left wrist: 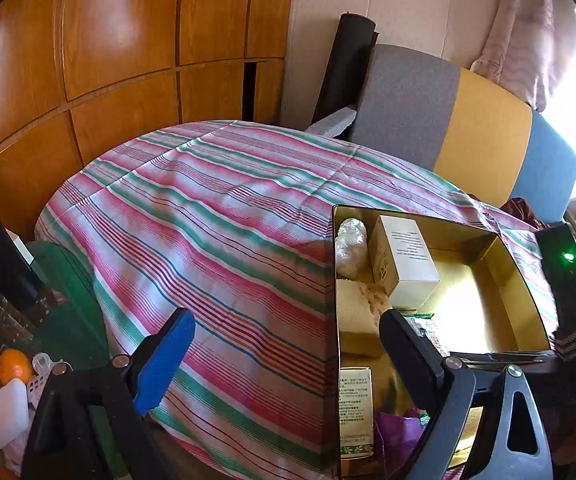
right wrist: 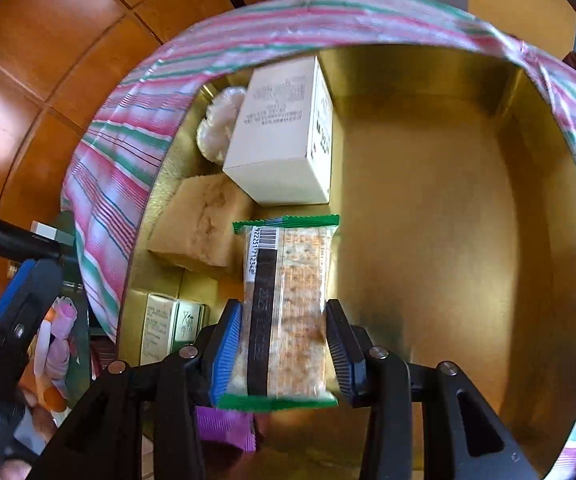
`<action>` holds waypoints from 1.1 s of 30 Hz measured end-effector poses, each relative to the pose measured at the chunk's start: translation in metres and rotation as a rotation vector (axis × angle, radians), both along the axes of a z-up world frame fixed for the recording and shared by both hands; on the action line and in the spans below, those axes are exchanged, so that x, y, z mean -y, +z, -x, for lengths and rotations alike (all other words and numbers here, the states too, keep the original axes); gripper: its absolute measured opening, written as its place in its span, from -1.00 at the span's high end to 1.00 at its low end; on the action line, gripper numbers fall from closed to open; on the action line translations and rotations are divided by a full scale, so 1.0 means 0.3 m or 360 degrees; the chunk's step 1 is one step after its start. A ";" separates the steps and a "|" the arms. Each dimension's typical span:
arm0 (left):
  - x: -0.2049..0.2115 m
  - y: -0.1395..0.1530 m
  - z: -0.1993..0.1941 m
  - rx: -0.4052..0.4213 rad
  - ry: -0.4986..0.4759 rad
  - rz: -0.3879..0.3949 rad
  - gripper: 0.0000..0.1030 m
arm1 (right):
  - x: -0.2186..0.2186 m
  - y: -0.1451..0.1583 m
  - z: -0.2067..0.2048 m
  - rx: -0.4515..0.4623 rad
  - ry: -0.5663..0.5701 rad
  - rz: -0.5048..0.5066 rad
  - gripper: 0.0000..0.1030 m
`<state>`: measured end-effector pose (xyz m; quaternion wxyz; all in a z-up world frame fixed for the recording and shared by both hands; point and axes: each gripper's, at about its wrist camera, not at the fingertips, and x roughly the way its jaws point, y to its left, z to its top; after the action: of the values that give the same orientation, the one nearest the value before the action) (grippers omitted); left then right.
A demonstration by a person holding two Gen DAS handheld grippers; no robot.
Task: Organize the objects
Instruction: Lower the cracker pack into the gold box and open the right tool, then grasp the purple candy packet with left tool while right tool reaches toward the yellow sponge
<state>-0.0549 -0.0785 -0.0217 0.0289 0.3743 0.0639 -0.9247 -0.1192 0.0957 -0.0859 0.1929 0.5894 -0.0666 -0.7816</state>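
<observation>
An open gold tin (left wrist: 520, 280) (right wrist: 428, 200) stands on a striped cloth (left wrist: 216, 216). Along its left side lie a white box (right wrist: 284, 132), a crumpled white plastic bundle (right wrist: 220, 128), a tan spongy block (right wrist: 204, 224), a small green-and-white box (right wrist: 164, 328) and a purple packet (right wrist: 228, 428). My right gripper (right wrist: 283, 308) is shut on a green-edged cracker packet (right wrist: 300, 320), pointing steeply down into the tin beside the block. My left gripper (left wrist: 286, 316) stands open and holds nothing, its black finger (left wrist: 408, 344) over the tin's left wall and its blue finger over the cloth.
Wooden cupboard doors (left wrist: 128, 60) rise behind the table. A grey, yellow and blue chair back (left wrist: 468, 128) stands at the far right. Low on the left, a basket holds an orange (left wrist: 14, 366) and white items. The tin's right half is bare.
</observation>
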 end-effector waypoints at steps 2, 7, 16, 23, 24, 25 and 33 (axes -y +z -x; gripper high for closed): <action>-0.007 0.003 -0.003 -0.0008 -0.0007 0.0010 -0.83 | -0.020 0.029 -0.020 -0.0065 -0.0007 -0.0009 0.13; -0.026 0.014 -0.010 -0.0025 -0.0029 0.0027 -0.83 | -0.050 0.090 -0.078 -0.0157 0.0009 0.0088 0.09; -0.059 0.041 -0.032 -0.0081 -0.0075 0.0071 -0.85 | -0.102 0.159 -0.176 -0.0334 -0.0088 -0.0023 0.07; -0.093 0.042 -0.044 -0.0082 -0.0122 0.0081 -0.86 | -0.183 0.207 -0.252 -0.0513 -0.0190 -0.0166 -0.03; -0.098 0.043 -0.047 -0.0084 -0.0131 0.0080 -0.86 | -0.195 0.212 -0.262 -0.0535 -0.0205 -0.0186 -0.03; -0.104 0.045 -0.049 -0.0088 -0.0142 0.0081 -0.86 | -0.206 0.216 -0.269 -0.0548 -0.0220 -0.0197 -0.03; -0.162 0.044 -0.072 -0.0100 -0.0231 0.0106 -0.86 | -0.358 0.224 -0.315 -0.0571 -0.0398 -0.0218 -0.04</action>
<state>-0.0332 -0.0299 -0.0084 -0.0278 0.3475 0.0066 -0.9373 -0.0246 0.2032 -0.0187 0.0629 0.4399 -0.0505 -0.8944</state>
